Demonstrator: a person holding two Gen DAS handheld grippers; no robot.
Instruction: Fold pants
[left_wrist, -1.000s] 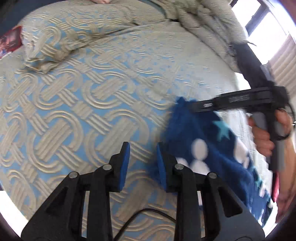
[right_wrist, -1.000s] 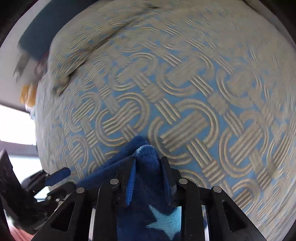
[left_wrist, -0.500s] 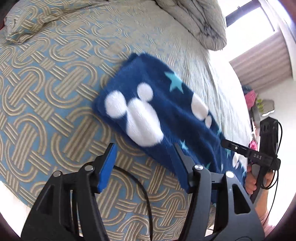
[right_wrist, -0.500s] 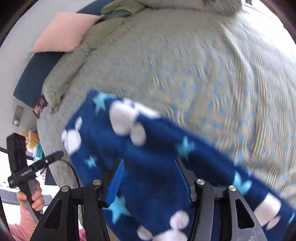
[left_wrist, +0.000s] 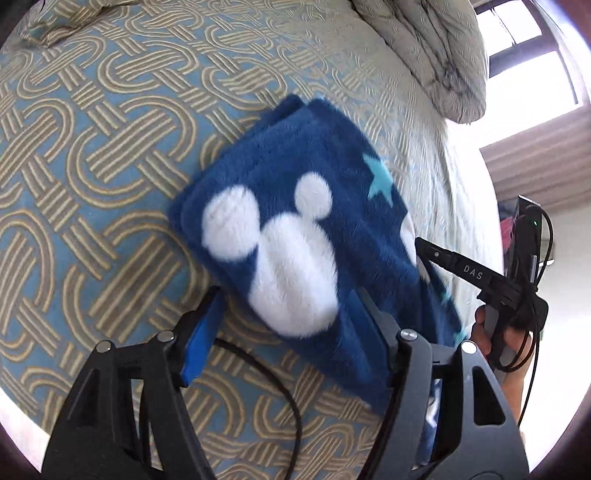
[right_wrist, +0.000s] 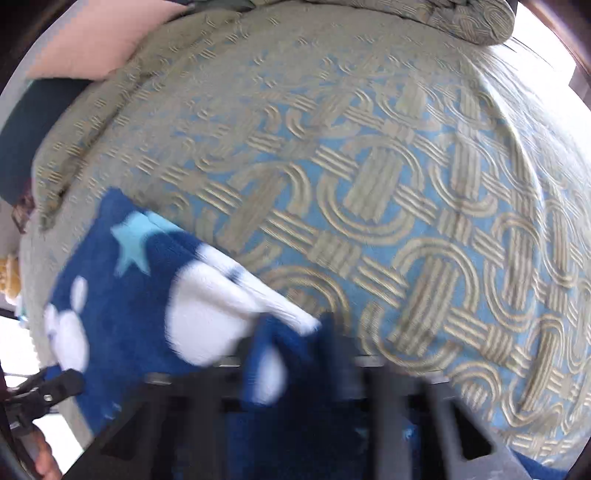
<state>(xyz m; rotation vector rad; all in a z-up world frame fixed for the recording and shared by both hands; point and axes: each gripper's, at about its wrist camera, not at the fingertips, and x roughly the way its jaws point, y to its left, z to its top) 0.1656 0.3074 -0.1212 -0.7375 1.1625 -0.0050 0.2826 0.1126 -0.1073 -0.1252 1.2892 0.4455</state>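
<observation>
Left wrist view: left gripper (left_wrist: 284, 328) fingers have just been spreading and stand released astride the near edge of the blue fleece pants (left_wrist: 295, 236) on the bed (left_wrist: 92, 155); right gripper (right_wrist: 295, 354) fingers, blurred, have snapped closed on fleece. A one-sided pull could undo the fold

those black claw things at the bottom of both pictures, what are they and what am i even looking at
They are hand-held grippers, one in each of a person's hands, each with a fisheye camera looking along its two fingers. The left gripper has its own view: its jaws have just been opening and stand apart around the near edge of folded blue fleece pants lying on a patterned bedspread. The right gripper also shows there, held by a hand. Its own view is blurred; it appears shut on the pants.
</observation>
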